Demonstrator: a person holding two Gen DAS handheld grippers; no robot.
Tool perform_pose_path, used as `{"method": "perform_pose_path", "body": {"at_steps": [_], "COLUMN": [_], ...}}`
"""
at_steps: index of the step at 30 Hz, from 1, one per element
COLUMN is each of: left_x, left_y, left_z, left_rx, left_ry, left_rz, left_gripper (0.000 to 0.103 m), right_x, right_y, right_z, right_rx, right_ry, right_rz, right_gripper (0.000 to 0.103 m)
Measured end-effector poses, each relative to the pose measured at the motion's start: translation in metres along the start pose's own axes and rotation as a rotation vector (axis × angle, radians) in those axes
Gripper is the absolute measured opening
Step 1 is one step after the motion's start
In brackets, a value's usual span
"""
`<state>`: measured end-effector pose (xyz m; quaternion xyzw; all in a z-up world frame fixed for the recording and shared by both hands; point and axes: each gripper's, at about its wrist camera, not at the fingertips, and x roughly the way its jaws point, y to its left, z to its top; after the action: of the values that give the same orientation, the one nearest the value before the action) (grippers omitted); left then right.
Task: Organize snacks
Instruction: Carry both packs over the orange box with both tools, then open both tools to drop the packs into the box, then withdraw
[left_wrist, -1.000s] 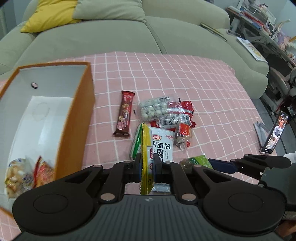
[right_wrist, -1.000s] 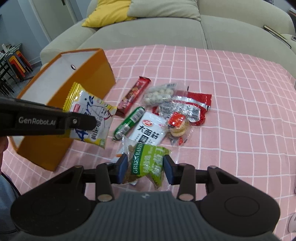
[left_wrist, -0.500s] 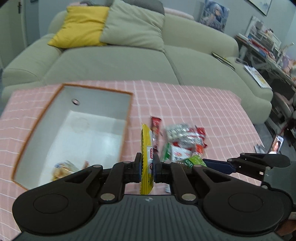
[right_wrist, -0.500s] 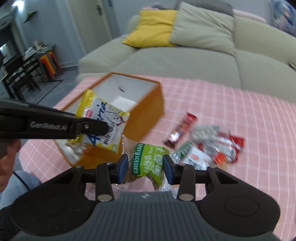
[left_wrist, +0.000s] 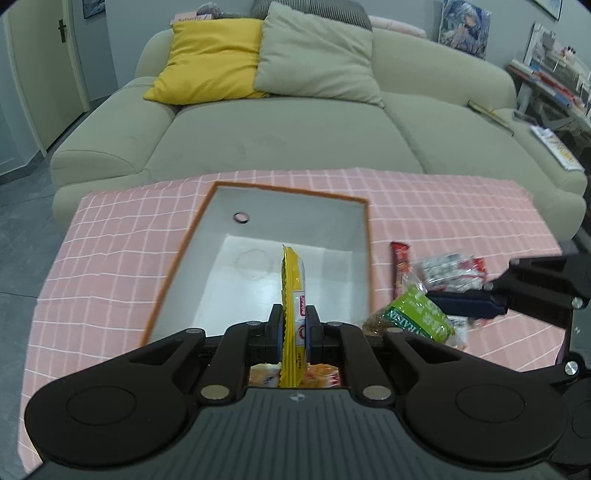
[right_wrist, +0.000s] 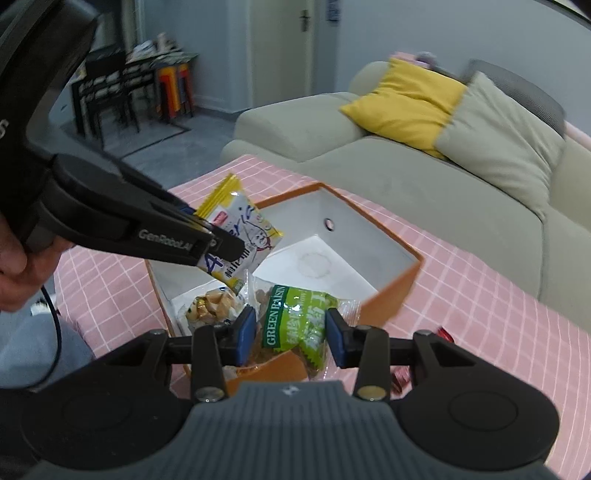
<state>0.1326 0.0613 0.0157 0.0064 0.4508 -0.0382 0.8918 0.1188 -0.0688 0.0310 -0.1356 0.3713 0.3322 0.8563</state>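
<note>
My left gripper (left_wrist: 294, 328) is shut on a yellow snack packet (left_wrist: 293, 295) and holds it edge-on above the orange box (left_wrist: 192, 236) with white inside. In the right wrist view the same packet (right_wrist: 240, 229) hangs over the box (right_wrist: 399, 288). My right gripper (right_wrist: 291, 336) is shut on a green raisin packet (right_wrist: 295, 317) over the box's near corner; it also shows in the left wrist view (left_wrist: 417, 317). Two snack packs (right_wrist: 210, 310) lie in the box bottom.
A red bar (left_wrist: 400, 262) and clear and red snack bags (left_wrist: 450, 269) lie on the pink checked cloth (left_wrist: 110, 251) right of the box. A green sofa (left_wrist: 280, 136) with a yellow cushion (left_wrist: 210, 59) stands behind the table.
Both grippers have lifted their packets off the snack pile and carried them left, from beside the box to above its opening. Both stayed shut.
</note>
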Motion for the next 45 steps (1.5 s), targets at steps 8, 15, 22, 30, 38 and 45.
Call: {"method": "perform_pose_path", "body": {"at_steps": [8,15,22,30,38,45], "left_x": [0.032,0.060,0.085,0.109,0.122,0.119], "left_y": [0.028,0.043,0.046,0.049,0.054,0.057], "left_z": [-0.002,-0.005,-0.006,-0.010,-0.015,-0.013], "left_rx": [0.034,0.049,0.090,0.126,0.122,0.115], "left_ry": [0.092,0.166,0.228,0.294,0.350,0.337], "left_rz": [0.095,0.130,0.160,0.164,0.175,0.194], "left_gripper": [0.011,0.011,0.011,0.011,0.013,0.024], "right_x": [0.056,0.098,0.134,0.166,0.189,0.186], "right_y": [0.016,0.022,0.023,0.016,0.013,0.009], "right_z": [0.018,0.025,0.024,0.015,0.009,0.011], "right_rx": [-0.158,-0.252,-0.337,-0.387,-0.390,-0.361], "right_ry": [0.083,0.151,0.221,0.320,0.397,0.398], "right_rz": [0.000,-0.032,-0.074,-0.086,-0.073,-0.082], "right_gripper": [0.038,0.038,0.038,0.039,0.040,0.041]}}
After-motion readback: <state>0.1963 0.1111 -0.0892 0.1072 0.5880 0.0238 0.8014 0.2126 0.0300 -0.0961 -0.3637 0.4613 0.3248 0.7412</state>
